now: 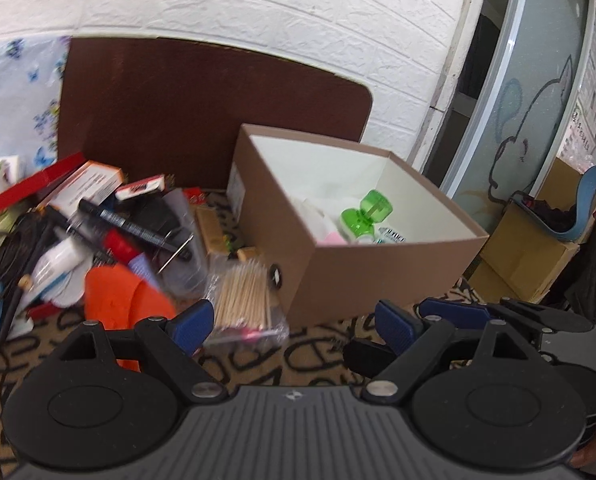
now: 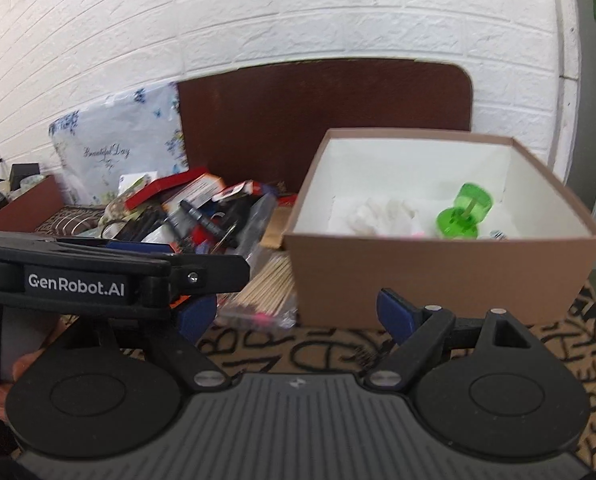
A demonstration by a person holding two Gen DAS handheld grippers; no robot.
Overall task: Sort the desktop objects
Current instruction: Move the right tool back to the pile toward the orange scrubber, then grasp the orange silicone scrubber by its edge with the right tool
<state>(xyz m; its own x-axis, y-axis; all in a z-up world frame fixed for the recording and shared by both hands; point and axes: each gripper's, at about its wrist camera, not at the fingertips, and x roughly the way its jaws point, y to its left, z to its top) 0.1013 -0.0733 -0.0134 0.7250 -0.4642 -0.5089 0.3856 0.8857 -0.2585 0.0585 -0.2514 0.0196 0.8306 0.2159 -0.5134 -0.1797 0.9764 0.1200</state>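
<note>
Left wrist view, contents as found. Left gripper point(image 1: 291, 322): jaws spread wide, nothing between the blue pads point(image 1: 189, 326), held low over the patterned tablecloth point(image 1: 318, 360). Right gripper point(image 1: 458, 312): seen at the right edge, side on, next to the left one.

Cardboard box point(image 1: 378, 280): brown outside, white inside, lid off, standing on the cloth just ahead and to the right of the left gripper. Inside it: a green plastic spool-shaped piece point(image 1: 364, 212), white crumpled material and a pink item, too blurred to name.

Bag of wooden sticks point(image 1: 243, 300): clear wrapper, lying against the box's left front corner. Orange bowl point(image 1: 125, 300): left of the sticks, partly behind the left pad. Black marker point(image 1: 129, 228): lying across the top of a heap of small cartons and cables at the left. Red flat box point(image 1: 37, 182): at the back of that heap. Brown board point(image 1: 201, 112): leaning upright against the white brick wall point(image 1: 257, 4), behind heap and box.

Right wrist view. Right gripper point(image 2: 298, 316): jaws spread wide, empty, facing the box point(image 2: 438, 276). Left gripper point(image 2: 201, 268): crossing the left of the frame, side on. Floral bag point(image 2: 113, 148): propped against the wall left of the board.
</note>
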